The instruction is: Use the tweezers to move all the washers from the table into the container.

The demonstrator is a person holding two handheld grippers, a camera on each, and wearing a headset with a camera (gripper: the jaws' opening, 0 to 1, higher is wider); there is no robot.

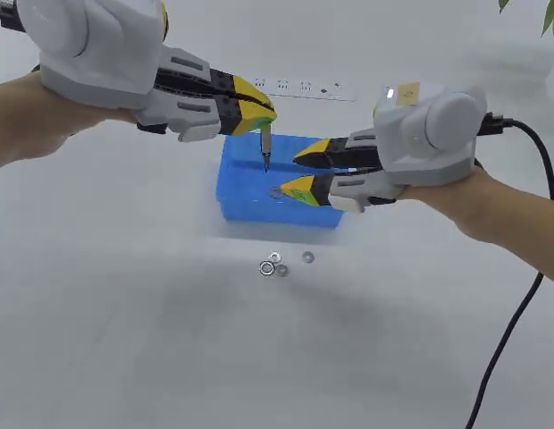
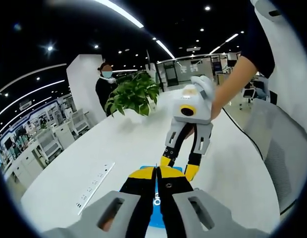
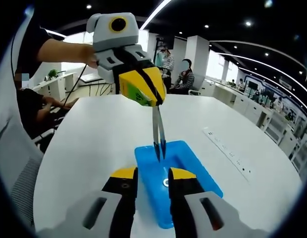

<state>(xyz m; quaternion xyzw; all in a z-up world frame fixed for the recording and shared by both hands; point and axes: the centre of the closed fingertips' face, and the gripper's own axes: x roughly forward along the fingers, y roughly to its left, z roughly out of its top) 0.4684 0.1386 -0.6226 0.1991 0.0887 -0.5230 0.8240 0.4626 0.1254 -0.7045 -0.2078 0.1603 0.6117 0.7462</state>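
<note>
Head view: the left gripper (image 1: 259,112), held level from the upper left, has its yellow-tipped jaws pressed together on slim metal tweezers (image 1: 265,147), which hang point-down over the shallow, rectangular blue plastic container (image 1: 237,210). The right gripper (image 1: 297,174) reaches in level from the right, jaws spread and holding nothing, near one flat ring-shaped washer (image 1: 275,192) lying in the container. A few small shiny washers (image 1: 273,265) lie clustered on the smooth white table (image 1: 125,340) just in front of the container.
</note>
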